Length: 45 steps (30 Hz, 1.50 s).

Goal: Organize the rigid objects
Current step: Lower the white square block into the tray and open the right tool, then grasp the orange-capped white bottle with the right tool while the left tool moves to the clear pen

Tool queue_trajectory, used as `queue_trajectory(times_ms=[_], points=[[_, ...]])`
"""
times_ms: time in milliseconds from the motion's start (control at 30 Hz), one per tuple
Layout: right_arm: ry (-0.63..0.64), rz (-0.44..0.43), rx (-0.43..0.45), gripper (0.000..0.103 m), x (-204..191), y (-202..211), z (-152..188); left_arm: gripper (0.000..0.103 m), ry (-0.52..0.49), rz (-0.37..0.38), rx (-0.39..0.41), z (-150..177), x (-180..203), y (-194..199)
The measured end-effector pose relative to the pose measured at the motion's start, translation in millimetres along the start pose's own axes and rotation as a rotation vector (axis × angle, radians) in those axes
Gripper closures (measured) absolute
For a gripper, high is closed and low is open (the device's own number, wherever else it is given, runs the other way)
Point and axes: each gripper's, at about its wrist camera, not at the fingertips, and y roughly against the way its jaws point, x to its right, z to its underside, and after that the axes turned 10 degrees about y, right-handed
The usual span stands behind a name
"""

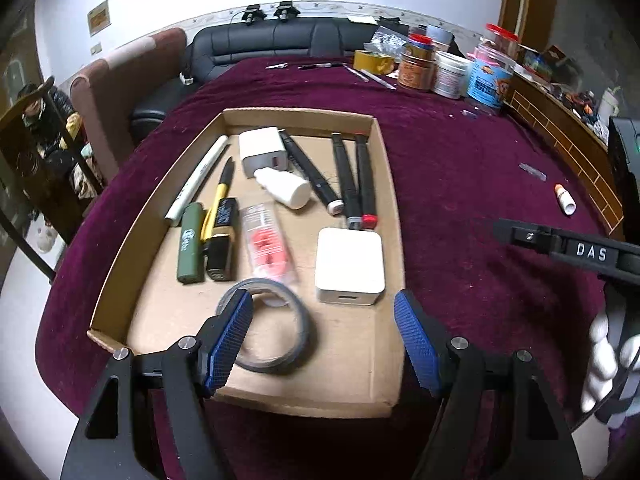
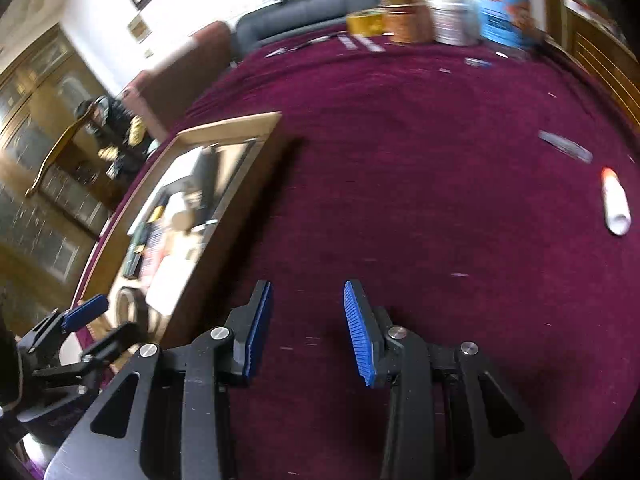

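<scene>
While most of the rigid items already lay gathered inside the cardboard tray [image 1: 188, 184], hovered over its near end with the left gripper [image 1: 324, 340], jaws spread wide and holding nothing. Sat directly beneath that opening, on the tray floor near the front wall: the grey tape roll [image 1: 276, 328], flat on its side, one blue pad overlapping its left rim in the left wrist view. Could not tell whether that pad touched the roll or merely hung above it. Lay just beyond the roll, toward the tray's far end: a white square charger [image 1: 349, 266], a clear packet of red pieces [image 1: 267, 242], a green lighter [image 1: 191, 248], a black battery [image 1: 222, 240], a white bottle [image 1: 286, 188] and several markers [image 1: 356, 180], lined up roughly lengthwise, probably to save room.

Hung to the right of the tray, over bare maroon cloth [image 2: 400, 160], the right gripper [image 2: 308, 328], likewise released and empty, fingers parted. Remained well to the right of the tray, loose on the cloth: a small white tube with an orange tip [image 2: 614, 204] and a thin grey strip [image 2: 564, 146] beyond it. Judged these the leftovers still to be brought in, with the right gripper the better placed for that reach. Blurred heavily in the right wrist view, so nothing finer to report there.
</scene>
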Motion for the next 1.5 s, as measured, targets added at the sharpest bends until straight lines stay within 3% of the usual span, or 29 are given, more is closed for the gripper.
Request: queue_trajectory(times_ms=[567, 700, 800, 933, 1167, 1267, 1367, 1400, 1433, 1467, 1500], points=[[-0.237, 0.137, 0.111, 0.068, 129, 62, 16, 0.035, -0.110, 0.001, -0.023, 4, 51, -3], [-0.300, 0.174, 0.143, 0.068, 161, 76, 18, 0.035, -0.133, 0.076, -0.009, 5, 61, 4], [-0.345, 0.215, 0.180, 0.068, 184, 87, 13, 0.035, -0.136, 0.185, -0.020, 4, 69, 8], [-0.380, 0.257, 0.215, 0.064, 214, 91, -4, 0.036, -0.151, 0.226, -0.022, 4, 82, 8], [-0.281, 0.242, 0.136, 0.064, 232, 50, -66, 0.036, -0.182, 0.246, -0.033, 9, 98, 11], [-0.216, 0.254, 0.042, 0.064, 235, 14, -89, 0.036, -0.174, 0.240, -0.053, 11, 100, 10], [-0.237, 0.176, -0.041, 0.060, 236, -11, -91, 0.036, -0.174, 0.227, -0.059, 13, 98, 11], [-0.219, 0.169, -0.027, 0.060, 230, -9, -90, 0.036, -0.170, 0.226, -0.058, 13, 97, 11], [-0.218, 0.066, -0.049, 0.060, 224, -10, -88, 0.036, -0.164, 0.226, -0.060, 13, 96, 10], [-0.225, -0.102, -0.079, 0.060, 213, -12, -82, 0.036, -0.158, 0.228, -0.063, 12, 95, 8], [-0.203, -0.150, -0.088, 0.060, 203, -10, -78, 0.036, -0.148, 0.235, -0.071, 12, 94, 6]])
